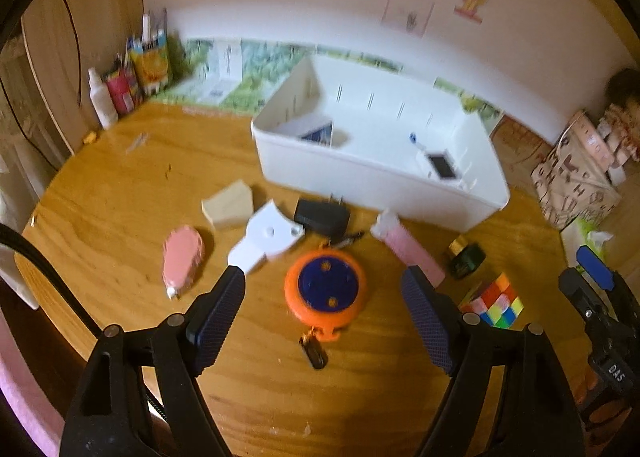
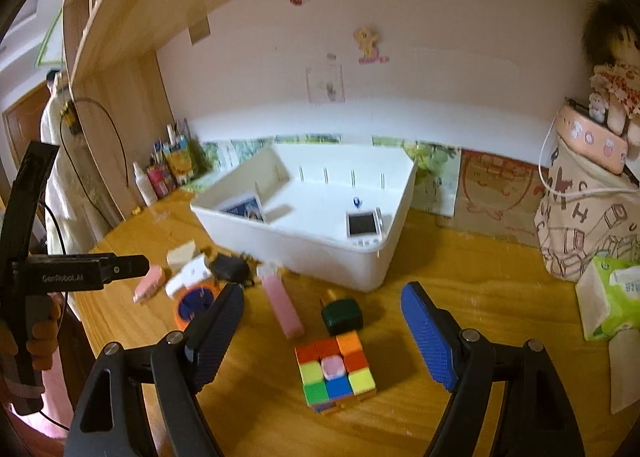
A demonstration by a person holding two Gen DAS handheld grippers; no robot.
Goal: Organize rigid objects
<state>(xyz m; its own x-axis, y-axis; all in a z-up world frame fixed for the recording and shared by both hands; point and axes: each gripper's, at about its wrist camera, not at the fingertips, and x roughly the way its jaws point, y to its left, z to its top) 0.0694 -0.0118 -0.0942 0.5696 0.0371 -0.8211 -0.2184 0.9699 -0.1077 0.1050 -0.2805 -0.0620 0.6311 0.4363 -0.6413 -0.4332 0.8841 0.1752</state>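
A white storage bin [image 1: 384,177] [image 2: 304,245] stands on the wooden table, holding a small white device [image 1: 442,167] [image 2: 362,224] and a card [image 2: 244,209]. In front of it lie an orange and blue round toy [image 1: 325,289], a black charger [image 1: 322,217], a white plastic piece [image 1: 268,241], a pink stick [image 1: 412,249] [image 2: 282,305], a dark green jar [image 2: 342,315], and a colour cube [image 2: 336,371] [image 1: 496,303]. My left gripper [image 1: 324,297] is open above the orange toy. My right gripper [image 2: 322,321] is open above the cube and jar.
A pink oval object [image 1: 182,261] and a beige wedge [image 1: 228,207] lie at the left. Bottles and pens [image 1: 128,81] stand in the back left corner. A patterned bag [image 2: 584,217] and a tissue pack [image 2: 608,297] sit at the right.
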